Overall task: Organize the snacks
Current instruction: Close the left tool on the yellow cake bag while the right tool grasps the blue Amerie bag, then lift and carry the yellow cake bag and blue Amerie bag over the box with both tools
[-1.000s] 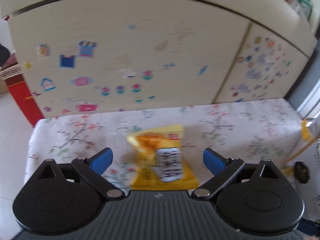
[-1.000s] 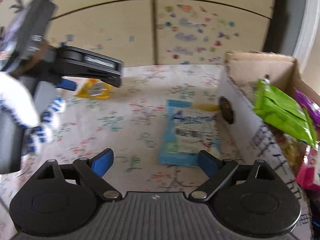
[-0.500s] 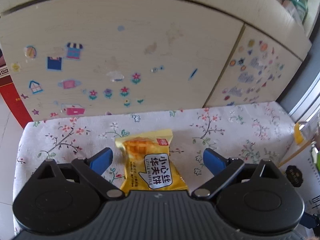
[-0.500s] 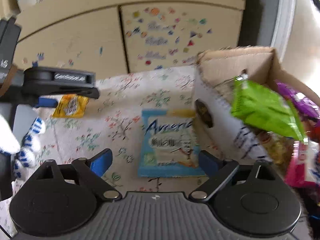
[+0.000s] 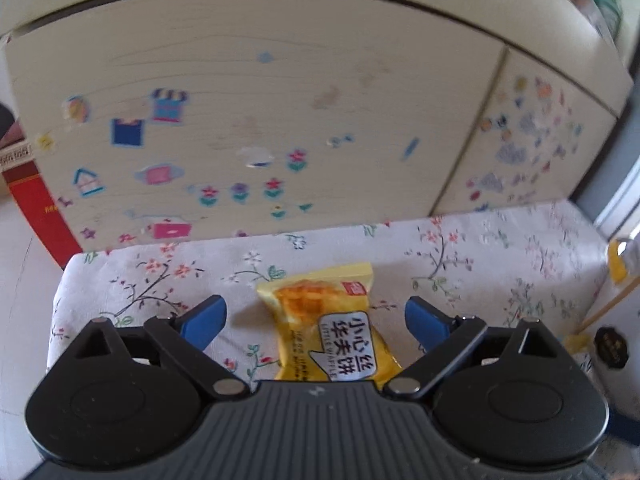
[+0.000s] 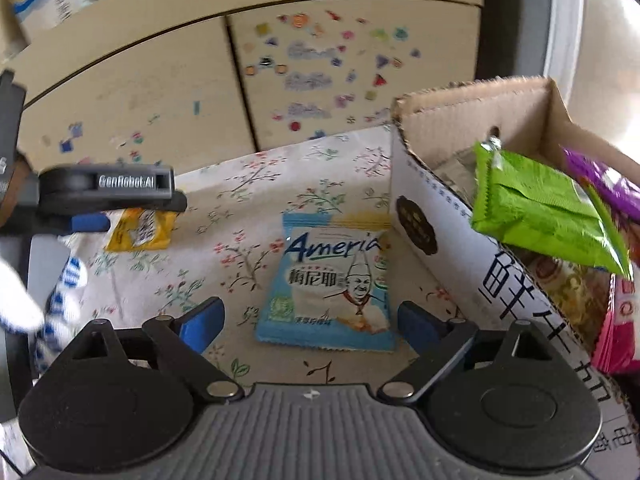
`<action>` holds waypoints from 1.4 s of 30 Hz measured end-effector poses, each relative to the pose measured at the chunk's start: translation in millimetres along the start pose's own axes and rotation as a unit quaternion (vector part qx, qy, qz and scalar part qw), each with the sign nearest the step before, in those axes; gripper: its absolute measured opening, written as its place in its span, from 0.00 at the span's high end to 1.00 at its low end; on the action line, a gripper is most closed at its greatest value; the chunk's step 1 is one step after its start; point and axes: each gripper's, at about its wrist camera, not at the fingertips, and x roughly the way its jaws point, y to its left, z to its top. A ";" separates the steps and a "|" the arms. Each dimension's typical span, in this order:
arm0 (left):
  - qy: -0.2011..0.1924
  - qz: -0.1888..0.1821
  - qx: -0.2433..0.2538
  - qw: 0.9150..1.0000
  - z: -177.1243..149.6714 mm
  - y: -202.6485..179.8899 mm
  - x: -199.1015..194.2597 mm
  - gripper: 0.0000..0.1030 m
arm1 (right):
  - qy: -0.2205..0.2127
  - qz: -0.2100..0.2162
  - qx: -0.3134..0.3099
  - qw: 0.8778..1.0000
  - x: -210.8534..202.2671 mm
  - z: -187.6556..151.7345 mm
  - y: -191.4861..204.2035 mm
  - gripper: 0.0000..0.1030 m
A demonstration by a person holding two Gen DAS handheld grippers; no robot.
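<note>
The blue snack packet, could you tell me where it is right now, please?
In the right wrist view, the blue snack packet lies flat on the floral tablecloth, left of the cardboard box.

1. Waffle pack: glossy yellow plastic film, crimped top edge.
2. Blue pack: smooth plastic film, slight sheen, serrated bottom edge.
3. Green pack: shiny crinkled foil-like film, zigzag seal.
4. Box: corrugated cardboard, raw brown inside with ragged cut rim, white printed outside.
5. Table: covered in matt floral-print cloth.
6. Cabinet: pale wood-grain laminate, stickers stuck on.
7. Left tool: matt black plastic, ribbed body, blue pads, bright metal pivot pins.
8. Glove: knitted white-and-blue cloth.
</note>
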 end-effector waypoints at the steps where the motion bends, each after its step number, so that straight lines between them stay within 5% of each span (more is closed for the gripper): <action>1: 0.006 0.009 0.009 1.000 -0.4 -3.6 2.3 0.10 | -0.001 -0.002 0.002 1.000 0.6 0.6 0.2 0.06; 6: 0.003 0.027 0.018 0.999 -1.6 -7.6 6.8 0.20 | -0.007 -0.011 -0.006 1.000 6.5 1.7 5.1 0.10; 10: -0.006 0.028 0.021 0.999 -2.9 -4.9 4.2 0.36 | -0.019 -0.024 -0.028 0.999 8.5 3.1 7.8 0.33; 15: -0.007 0.023 0.009 1.000 -1.7 5.9 -6.0 0.51 | -0.021 -0.019 -0.028 0.999 7.8 5.9 5.0 0.36; 42: -0.023 0.015 0.022 0.999 -22.1 -4.7 -95.2 0.58 | -0.030 0.034 -0.023 0.999 -72.3 10.3 -11.9 0.36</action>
